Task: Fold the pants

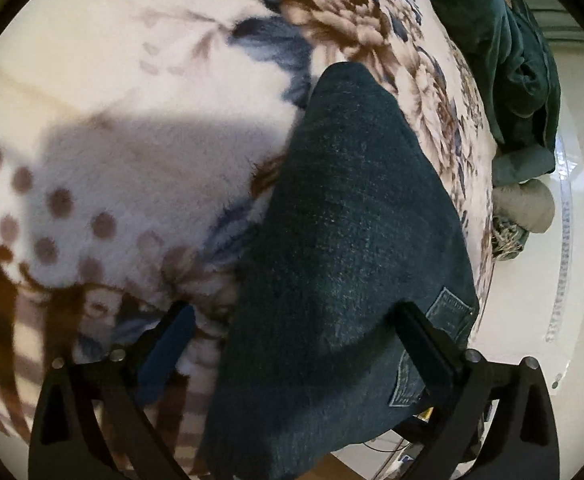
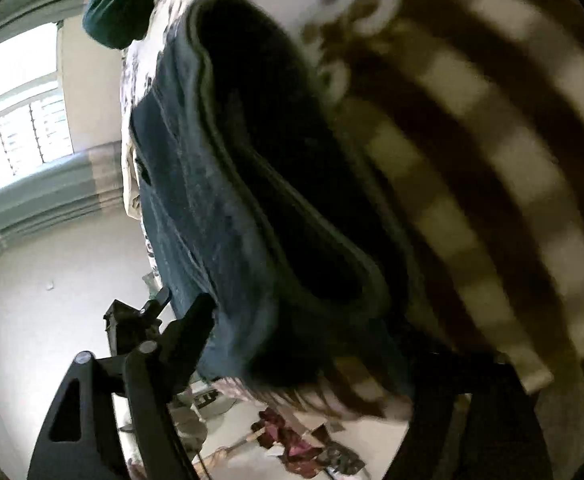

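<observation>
The pants (image 1: 344, 248), dark blue-green denim, lie doubled over on a fluffy blanket (image 1: 139, 92) printed with brown and blue flowers, dots and stripes, and they run away from the left gripper (image 1: 292, 320) as a long folded strip, a stitched back pocket (image 1: 450, 312) showing at the near end. That gripper's two black fingers stand wide apart, one on the blanket side and the other against the pocket edge, with the thick denim bulging up between them; nothing is pinched that I can see. From the right gripper (image 2: 324, 332) the same pants (image 2: 219, 184) appear as stacked layers, the folded edges piled one on another, and the near end of the bundle fills the space between its fingers. The left finger (image 2: 189, 324) is pressed to the side of the denim, but the other finger is lost behind cloth and blur, so I cannot tell whether this one is clamped or only resting there. Off at the far edge of the blanket sits a heap of dark green cloth (image 1: 504, 52), with a grey rolled piece (image 1: 526, 208) just beside it. Past the bed there is a bright window (image 2: 19, 120) and a pale floor with scattered red and dark odds and ends (image 2: 292, 440).
</observation>
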Tool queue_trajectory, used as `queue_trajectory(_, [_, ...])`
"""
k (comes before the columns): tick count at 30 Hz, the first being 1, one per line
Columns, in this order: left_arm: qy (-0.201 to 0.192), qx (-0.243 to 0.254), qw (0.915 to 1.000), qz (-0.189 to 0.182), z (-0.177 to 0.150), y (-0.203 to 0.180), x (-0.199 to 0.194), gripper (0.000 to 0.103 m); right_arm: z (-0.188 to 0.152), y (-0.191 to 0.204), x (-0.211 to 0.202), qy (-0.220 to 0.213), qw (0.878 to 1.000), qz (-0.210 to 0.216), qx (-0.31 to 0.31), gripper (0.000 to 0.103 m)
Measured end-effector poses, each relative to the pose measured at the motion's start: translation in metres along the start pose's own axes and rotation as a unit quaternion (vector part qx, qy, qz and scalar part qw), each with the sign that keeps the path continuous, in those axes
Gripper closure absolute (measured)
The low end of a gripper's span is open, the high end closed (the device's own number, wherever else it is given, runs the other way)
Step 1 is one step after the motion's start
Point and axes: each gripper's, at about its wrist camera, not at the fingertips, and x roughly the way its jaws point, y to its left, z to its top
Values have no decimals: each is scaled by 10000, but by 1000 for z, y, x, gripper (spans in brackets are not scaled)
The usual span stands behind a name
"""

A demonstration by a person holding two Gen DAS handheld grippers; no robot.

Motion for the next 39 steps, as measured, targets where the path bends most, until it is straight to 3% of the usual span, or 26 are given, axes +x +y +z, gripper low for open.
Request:
queue_trajectory(8, [25,35,10000,-61,2,2,3,0,-1,26,1,-263,9980,535,-232,10])
queue_trajectory(12, [56,84,9999,-31,2,4,6,0,3,14,17,-182,9992,289,-183,11])
queue_trajectory(15, [73,102,9999,-9,2,3,6,0,7,11,18,-262,9986,451,89,10])
queue_trajectory(18, [76,67,9999,-39,5,2,8,0,3,24,4,-389,9915,1235,126,10])
queue_trajectory(19, [80,62,9999,-49,5,3,9,0,2,30,2,-386,9906,1311,-7,10])
queue_trajectory(23, [79,123,9999,-25,3,2,9,0,3,31,17,-231,9978,540,-321,10])
queue_trajectory(26, [76,173,9998,20,2,-2,10,0,4,26,21,-322,9969,702,-148,10])
queue_trajectory(28, [72,201,9998,34,2,-6,12,0,0,32,19,-400,9963,738,-184,14])
queue_trajectory(30, [30,224,9997,121,0,-9,14,0,-6,35,17,-480,9970,537,-267,38])
queue_trajectory(31, [19,246,9996,128,0,-12,15,1,-9,33,12,-512,9972,477,-277,42])
queue_trajectory(32, [-14,278,9996,104,0,-15,13,14,-11,34,11,-531,9973,424,-292,47])
queue_trajectory(33, [-52,332,9994,69,-1,-18,11,34,-15,38,9,-583,9971,361,-336,53])
queue_trajectory(34, [-93,387,9991,136,-2,-22,9,41,-18,43,9,-630,9968,324,-377,55])
queue_trajectory(35, [-135,443,9989,97,-3,-24,5,59,-20,52,12,-657,9965,268,-432,58])
queue_trajectory(36, [-185,478,9987,79,-4,-27,1,69,-23,59,14,-682,9963,217,-470,60])
queue_trajectory(39, [-328,615,9975,79,-10,-34,-13,76,-30,76,12,-710,9956,96,-598,62])
